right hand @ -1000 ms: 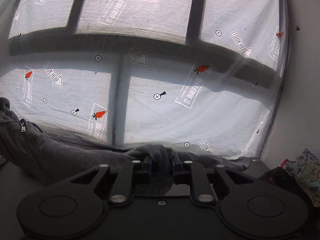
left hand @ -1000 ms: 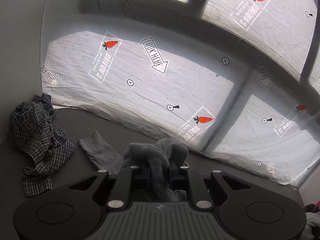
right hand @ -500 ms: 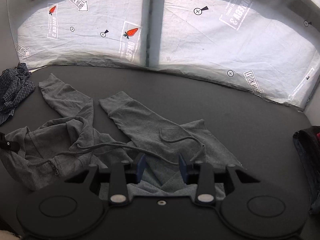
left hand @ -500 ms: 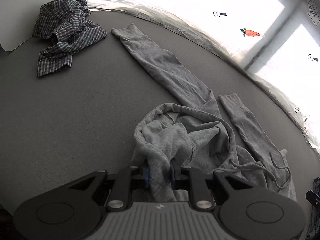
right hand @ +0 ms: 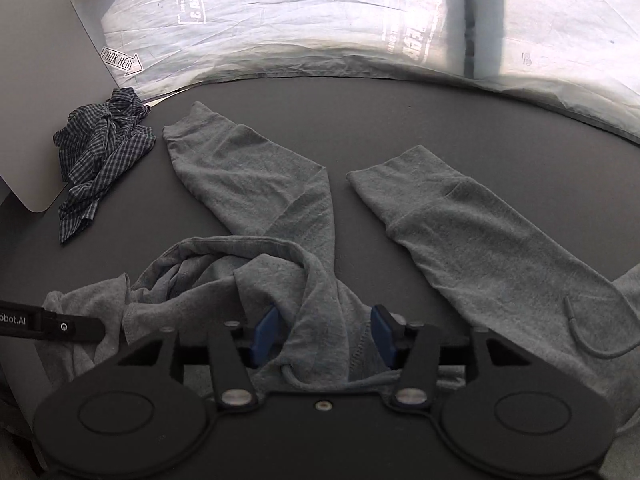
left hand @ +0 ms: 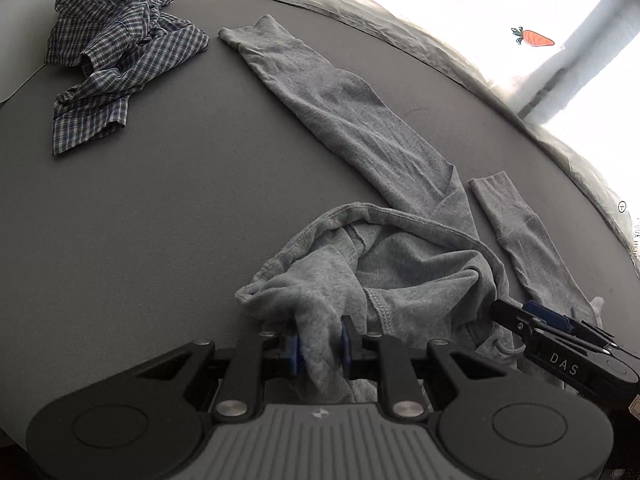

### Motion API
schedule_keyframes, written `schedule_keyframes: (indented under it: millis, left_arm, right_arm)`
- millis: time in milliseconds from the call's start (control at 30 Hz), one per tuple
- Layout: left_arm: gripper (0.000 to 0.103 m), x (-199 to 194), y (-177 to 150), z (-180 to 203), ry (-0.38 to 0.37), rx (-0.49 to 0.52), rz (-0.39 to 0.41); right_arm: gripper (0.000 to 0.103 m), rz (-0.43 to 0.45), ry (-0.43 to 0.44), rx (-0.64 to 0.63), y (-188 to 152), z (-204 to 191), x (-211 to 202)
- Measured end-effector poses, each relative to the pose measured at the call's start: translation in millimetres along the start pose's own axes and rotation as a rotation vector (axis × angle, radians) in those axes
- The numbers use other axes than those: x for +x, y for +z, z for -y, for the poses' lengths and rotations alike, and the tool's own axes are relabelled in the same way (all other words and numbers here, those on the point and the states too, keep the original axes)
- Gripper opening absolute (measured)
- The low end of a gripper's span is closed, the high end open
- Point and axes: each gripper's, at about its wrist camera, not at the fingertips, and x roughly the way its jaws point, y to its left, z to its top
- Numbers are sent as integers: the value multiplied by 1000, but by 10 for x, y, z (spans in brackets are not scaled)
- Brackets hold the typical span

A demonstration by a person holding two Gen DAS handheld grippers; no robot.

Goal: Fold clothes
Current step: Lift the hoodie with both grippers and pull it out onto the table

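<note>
Your left gripper (left hand: 319, 346) pinches the grey hoodie's (left hand: 400, 264) near edge; your right gripper (right hand: 325, 334) is opening, fabric loose between its pads, checked shirt (right hand: 102, 160) far left.

Both grippers, left gripper (left hand: 318, 344) and right gripper (right hand: 325, 334), are matt black, with blue-padded fingers (right hand: 264, 334), silver screws, round side discs; ribbed grey housing on the left one
</note>
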Motion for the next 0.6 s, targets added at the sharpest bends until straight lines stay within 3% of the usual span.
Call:
schedule_keyframes:
  millis: [67,100,200,300,367,433,533,600]
  left_arm:
    - [22,16,-2,-6,1,-2,-2]
    - [22,19,-12,-13,1,-5,-2]
    - [22,16,-42,-35,4,-16,0]
    - [22,-4,-73,-55,18,-33,9]
    - [21,-37,-80,-44,37,-28,32]
    - [21,-126,-62,43,71,14,96]
    - [19,-391,47,313,99,118,261]
    - [2,-609,154,510,131,180,396]
  right_arm:
    - [52,-11,-23,-43,-23,-40,92]
    - [46,-17,-31,-58,-28,-53,118]
    - [14,-21,-37,-96,-16,-59,115]
    - [10,15,-78,-151,-20,-103,20]
    - [9,84,-146,-183,-20,-128,-112]
    - [9,171,-204,-198,4,-138,-313]
    - [9,313,-308,-241,68,-150,-651]
    - [9,426,-394,-265,149,-126,-930]
